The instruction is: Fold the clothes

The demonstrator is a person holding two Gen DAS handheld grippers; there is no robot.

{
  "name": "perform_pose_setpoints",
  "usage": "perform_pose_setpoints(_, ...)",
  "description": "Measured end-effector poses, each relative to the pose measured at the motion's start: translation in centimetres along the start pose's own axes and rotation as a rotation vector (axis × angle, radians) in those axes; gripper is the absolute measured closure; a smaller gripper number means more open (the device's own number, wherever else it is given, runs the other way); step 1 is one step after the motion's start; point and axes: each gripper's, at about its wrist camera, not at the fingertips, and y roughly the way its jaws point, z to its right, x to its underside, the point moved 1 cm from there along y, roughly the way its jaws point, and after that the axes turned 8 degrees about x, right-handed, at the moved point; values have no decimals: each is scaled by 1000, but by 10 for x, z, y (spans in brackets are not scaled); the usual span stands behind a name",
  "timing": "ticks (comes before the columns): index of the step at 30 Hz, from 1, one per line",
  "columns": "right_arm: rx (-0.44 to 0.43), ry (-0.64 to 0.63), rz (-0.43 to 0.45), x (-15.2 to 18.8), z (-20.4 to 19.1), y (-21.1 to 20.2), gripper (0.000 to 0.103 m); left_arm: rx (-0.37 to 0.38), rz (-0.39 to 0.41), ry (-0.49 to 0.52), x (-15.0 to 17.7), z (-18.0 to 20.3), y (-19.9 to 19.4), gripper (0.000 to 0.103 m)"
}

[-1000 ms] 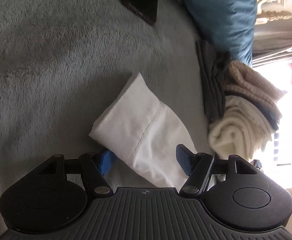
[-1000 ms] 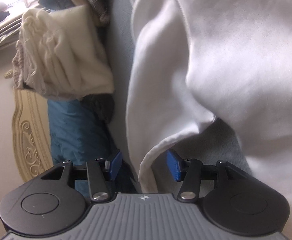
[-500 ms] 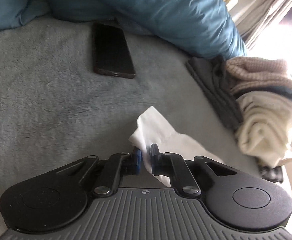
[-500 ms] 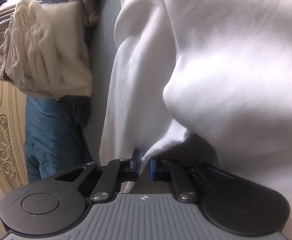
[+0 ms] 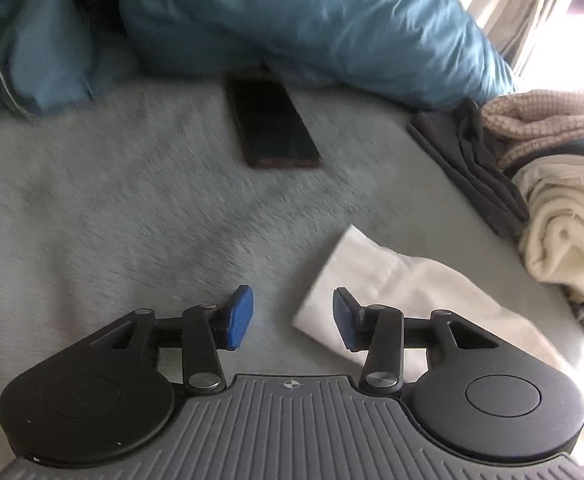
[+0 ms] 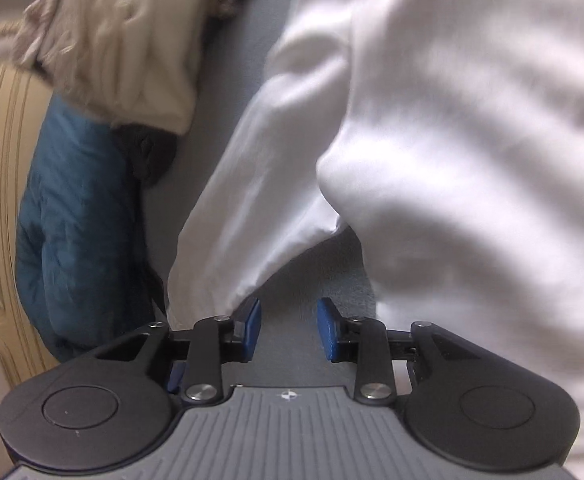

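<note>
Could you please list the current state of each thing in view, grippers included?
left gripper: open, empty
right gripper: open, empty
white garment: rumpled on the blanket, sleeve end lying flat, ungripped
phone: flat, screen dark
stack of clothes: folded, piled at the bed edge
blue duvet: bunched up

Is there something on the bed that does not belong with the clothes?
Yes. A dark phone lies flat on the grey blanket, just below the blue pillow, in the folding area. The white garment lies beside the open left gripper, ungripped.
</note>
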Motion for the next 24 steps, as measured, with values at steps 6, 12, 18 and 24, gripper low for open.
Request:
perform_pose_setpoints(6,56,-144,190,-39,-24,-62,69,125,39,312,13,70,3,58)
perform_pose_setpoints(12,318,-503,311,-89,-75,-59,68,296,-123,588,5,143,62,55)
perform_pose_setpoints(18,488,-868,275,-103,-105,-16,65,373,-227,913,30,170,90,50)
perform_pose_setpoints(24,538,-1144,146,-103,-125,32,64,348,-124,1027,65,161,77,50)
